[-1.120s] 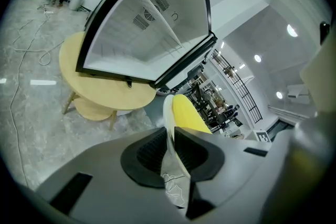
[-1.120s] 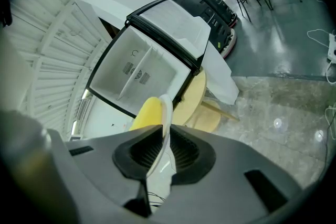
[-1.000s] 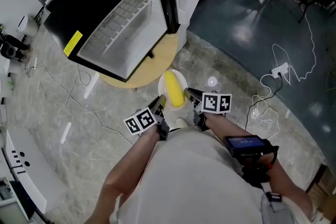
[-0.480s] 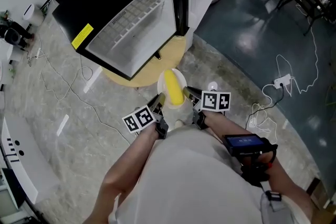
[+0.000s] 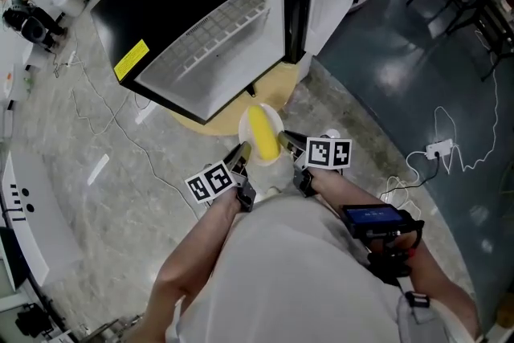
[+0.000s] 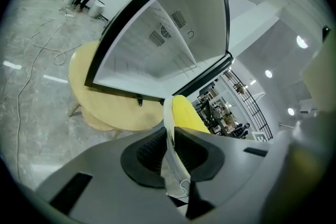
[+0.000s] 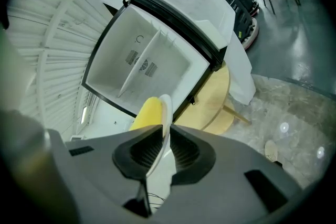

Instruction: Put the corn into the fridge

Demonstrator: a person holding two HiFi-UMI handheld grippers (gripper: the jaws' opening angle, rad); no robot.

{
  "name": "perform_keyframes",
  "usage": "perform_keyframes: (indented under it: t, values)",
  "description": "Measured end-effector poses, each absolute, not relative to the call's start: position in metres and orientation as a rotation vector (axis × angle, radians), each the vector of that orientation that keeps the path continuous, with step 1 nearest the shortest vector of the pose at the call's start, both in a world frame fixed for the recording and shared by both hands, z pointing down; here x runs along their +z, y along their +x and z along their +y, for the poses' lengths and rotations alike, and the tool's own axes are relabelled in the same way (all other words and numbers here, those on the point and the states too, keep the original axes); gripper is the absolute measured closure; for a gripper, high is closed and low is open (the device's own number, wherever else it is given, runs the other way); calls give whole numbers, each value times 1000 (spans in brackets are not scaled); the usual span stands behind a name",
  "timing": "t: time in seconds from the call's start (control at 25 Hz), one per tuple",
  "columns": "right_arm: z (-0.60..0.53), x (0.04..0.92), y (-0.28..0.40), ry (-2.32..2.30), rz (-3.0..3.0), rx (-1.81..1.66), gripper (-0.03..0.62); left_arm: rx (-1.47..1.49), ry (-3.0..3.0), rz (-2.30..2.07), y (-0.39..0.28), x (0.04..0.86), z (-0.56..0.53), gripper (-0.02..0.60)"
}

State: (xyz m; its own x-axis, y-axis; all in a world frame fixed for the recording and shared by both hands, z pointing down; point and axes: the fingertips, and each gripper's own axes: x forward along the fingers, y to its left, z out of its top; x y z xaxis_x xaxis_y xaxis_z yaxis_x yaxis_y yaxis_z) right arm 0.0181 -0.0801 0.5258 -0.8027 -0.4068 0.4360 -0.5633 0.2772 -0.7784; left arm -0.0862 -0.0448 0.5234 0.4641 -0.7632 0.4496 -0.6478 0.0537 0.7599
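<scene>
Because the corn [image 5: 263, 135] is lying loose on a white plate [image 5: 246, 123] at centre frame, both grippers are sharing the load. The left gripper [image 5: 241, 155] is pinching the plate's left rim and the right gripper [image 5: 287, 143] is clamping its right rim, probably to hold it level. The open fridge [image 5: 210, 52] is sitting on a round table [image 5: 271, 88] at upper centre, and the corn is not yet inside it.
</scene>
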Motion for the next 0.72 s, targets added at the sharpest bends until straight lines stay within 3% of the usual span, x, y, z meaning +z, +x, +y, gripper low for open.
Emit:
perform_keyframes:
  t: [0.72]
  values:
    - [-168, 532, 6, 660, -2385, 1475, 551, -231, 1521, -1385, -89, 529, -112, 532]
